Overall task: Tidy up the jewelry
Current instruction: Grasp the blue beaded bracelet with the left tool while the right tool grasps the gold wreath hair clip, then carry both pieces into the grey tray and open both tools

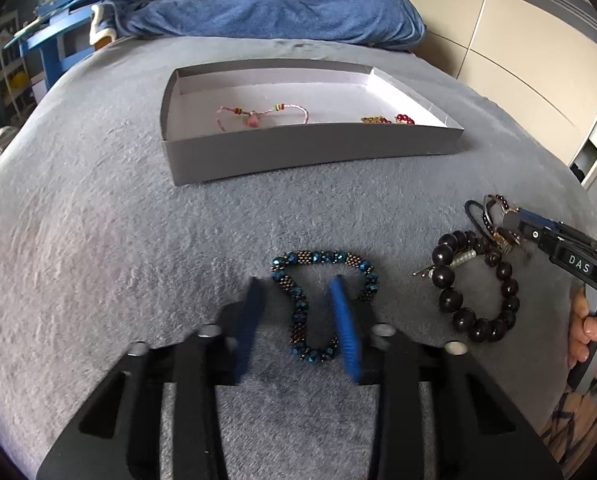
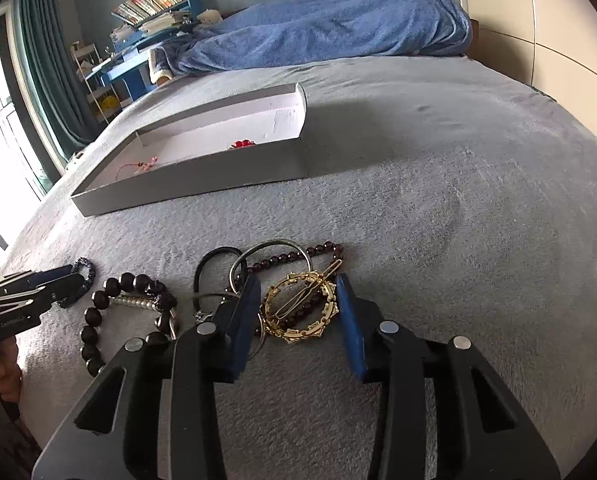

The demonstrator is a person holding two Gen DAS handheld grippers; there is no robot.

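Observation:
A blue beaded bracelet [image 1: 298, 312] lies in a wavy loop on the grey bedspread. My left gripper [image 1: 296, 280] stands open over it, one strand between the fingers and the right finger inside the loop. In the right wrist view my right gripper [image 2: 298, 279] is shut on a gold ring hair clip [image 2: 298, 312], whose rim meets both pads. The clip lies on a pile with a dark red bead strand [image 2: 322, 248], a silver ring [image 2: 274, 244] and a black hair tie [image 2: 206, 264]. A grey box [image 1: 298, 152] holds a pink cord bracelet [image 1: 258, 114] and red beads [image 1: 404, 119].
A bracelet of big dark wooden beads [image 1: 462, 316] and a pearl clip [image 1: 464, 258] lie between the two grippers. A blue blanket [image 1: 278, 12] is heaped at the bed's far end. A person's hand [image 1: 590, 328] holds the right gripper at the bed's right edge.

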